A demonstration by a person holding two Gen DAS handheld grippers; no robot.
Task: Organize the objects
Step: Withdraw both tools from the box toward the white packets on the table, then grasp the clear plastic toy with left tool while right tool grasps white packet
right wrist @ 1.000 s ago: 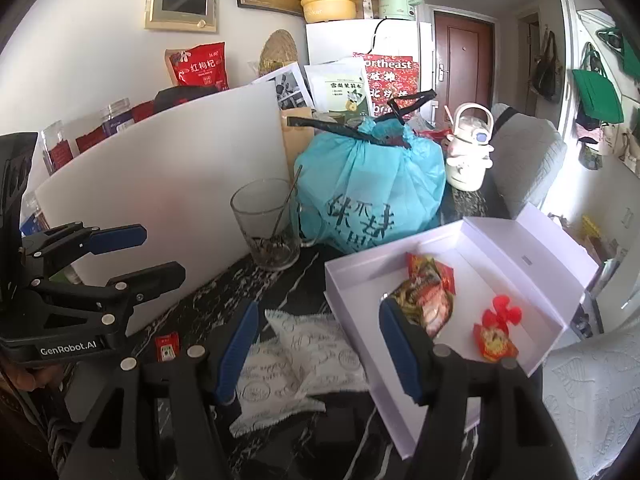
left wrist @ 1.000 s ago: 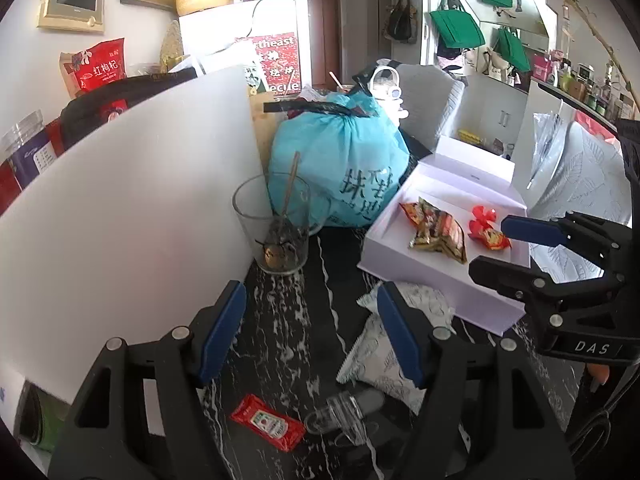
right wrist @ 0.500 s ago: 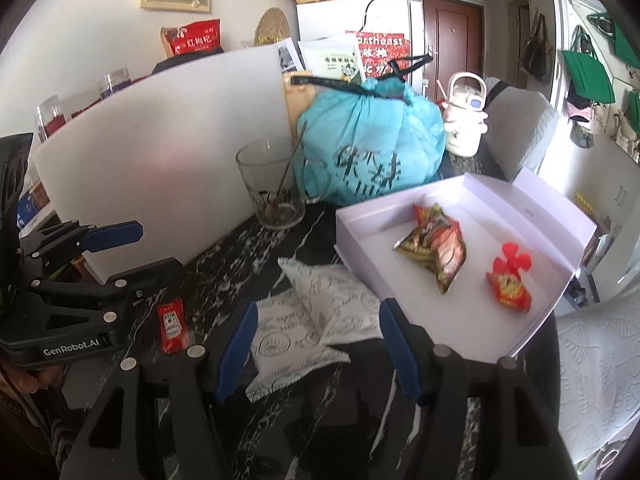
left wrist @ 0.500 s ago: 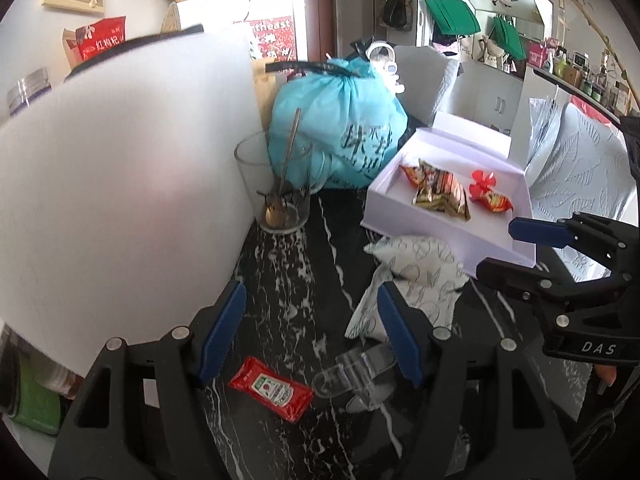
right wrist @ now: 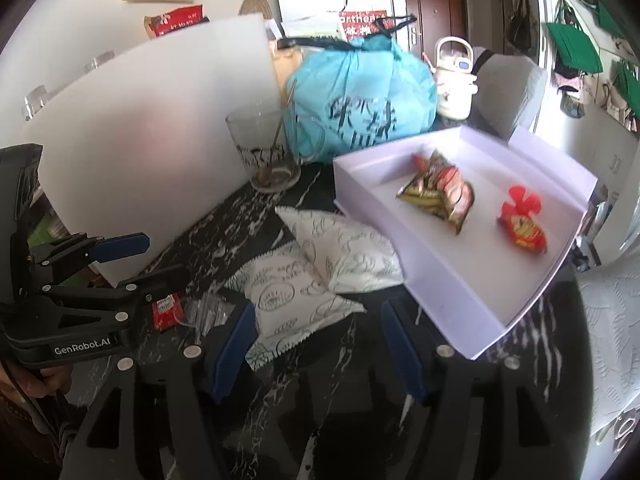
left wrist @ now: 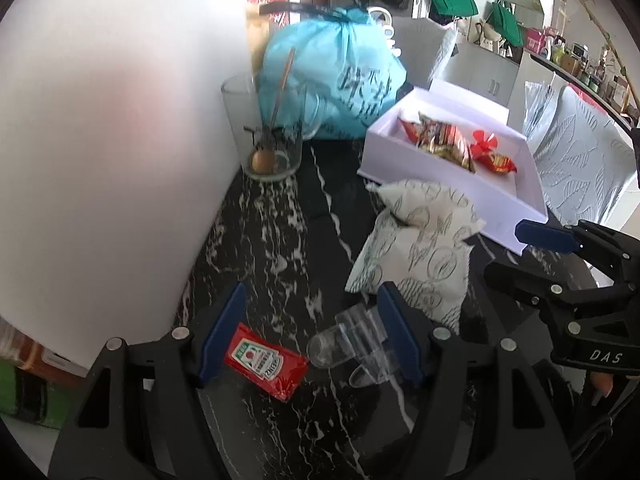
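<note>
The left gripper (left wrist: 310,334), jaws apart and empty, frames a red ketchup sachet (left wrist: 265,361) and what looks like clear plastic (left wrist: 352,350). The right gripper (right wrist: 318,346), jaws opening and empty, alone shows the cream kettle (right wrist: 454,80).

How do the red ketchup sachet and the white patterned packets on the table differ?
The ketchup sachet is small, red and flat; the white packets are larger, puffy, with line drawings. The sachet lies alone near the left tongs; the packets overlap, beside the white box. Both are sealed and outside the box.
</note>
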